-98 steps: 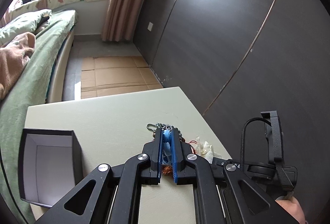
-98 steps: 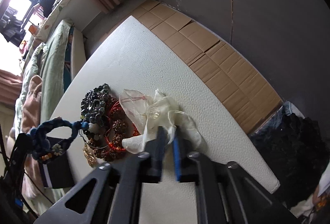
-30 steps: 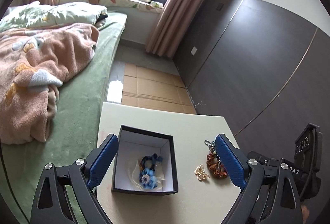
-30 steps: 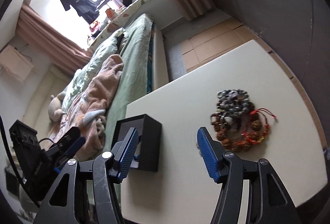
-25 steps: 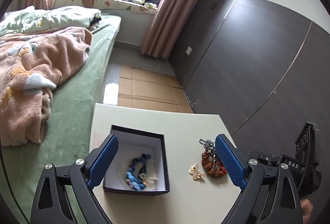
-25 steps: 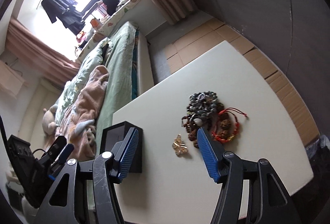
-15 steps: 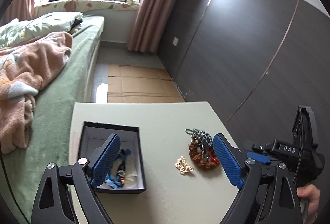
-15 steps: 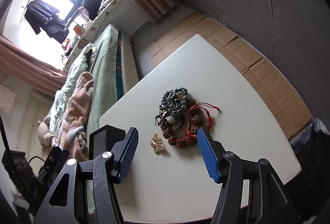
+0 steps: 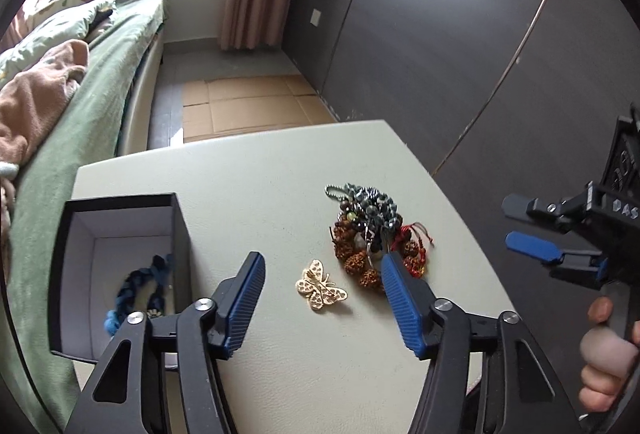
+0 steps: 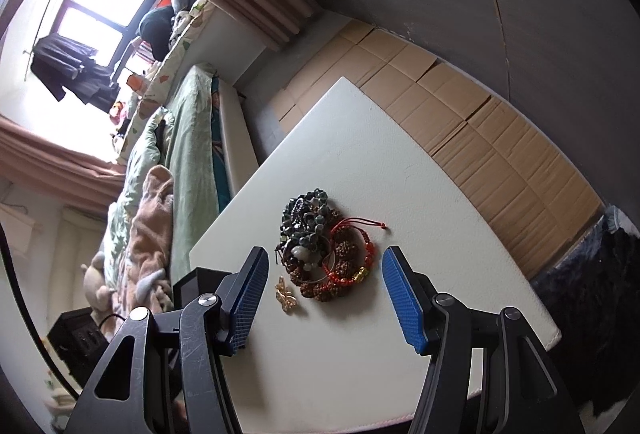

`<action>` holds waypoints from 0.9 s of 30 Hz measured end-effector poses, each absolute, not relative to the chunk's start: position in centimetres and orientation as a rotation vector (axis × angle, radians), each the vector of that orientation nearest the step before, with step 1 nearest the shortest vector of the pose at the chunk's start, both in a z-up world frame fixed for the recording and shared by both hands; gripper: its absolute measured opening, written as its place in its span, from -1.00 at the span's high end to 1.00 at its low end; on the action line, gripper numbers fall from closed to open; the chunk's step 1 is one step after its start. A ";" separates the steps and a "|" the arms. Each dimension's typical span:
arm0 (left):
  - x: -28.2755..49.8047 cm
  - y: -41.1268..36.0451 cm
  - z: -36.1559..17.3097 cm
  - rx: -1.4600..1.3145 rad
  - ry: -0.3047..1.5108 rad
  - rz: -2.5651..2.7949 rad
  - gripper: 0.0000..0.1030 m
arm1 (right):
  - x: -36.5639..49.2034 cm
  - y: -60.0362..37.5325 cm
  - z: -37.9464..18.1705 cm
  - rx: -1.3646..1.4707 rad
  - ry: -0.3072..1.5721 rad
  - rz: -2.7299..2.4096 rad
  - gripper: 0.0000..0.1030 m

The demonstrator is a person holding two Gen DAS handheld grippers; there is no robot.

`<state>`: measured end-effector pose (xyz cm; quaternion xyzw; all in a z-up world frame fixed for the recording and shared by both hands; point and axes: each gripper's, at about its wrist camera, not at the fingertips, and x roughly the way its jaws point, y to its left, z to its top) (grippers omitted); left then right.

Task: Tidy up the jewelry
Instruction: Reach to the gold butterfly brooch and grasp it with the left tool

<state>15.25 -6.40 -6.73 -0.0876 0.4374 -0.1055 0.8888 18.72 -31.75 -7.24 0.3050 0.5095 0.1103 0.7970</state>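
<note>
Resting in box [image 9: 120, 210]: blue bracelet [image 9: 132, 294]

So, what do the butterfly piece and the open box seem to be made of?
Butterfly piece: probably gold-coloured metal, since its wings are thin, pierced in a lattice and slightly shiny; it could be plated.
Open box: likely rigid cardboard, matte black outside with a plain white lining and thin straight walls.

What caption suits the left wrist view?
Closing left tongs frame a gold butterfly brooch between box and bracelet pile.
</note>
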 end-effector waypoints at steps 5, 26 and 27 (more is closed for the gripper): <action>16.4 -7.8 -9.2 -0.132 0.986 -0.168 -0.05 | 19.0 -32.6 -7.3 0.668 1.098 0.230 -0.17; 17.6 -10.9 -13.1 0.045 1.045 -0.086 -0.07 | 19.6 -32.8 -7.9 0.660 1.125 0.246 -0.17; 17.6 -10.9 -13.1 0.047 1.043 -0.086 -0.06 | 19.6 -32.7 -8.0 0.654 1.131 0.247 -0.17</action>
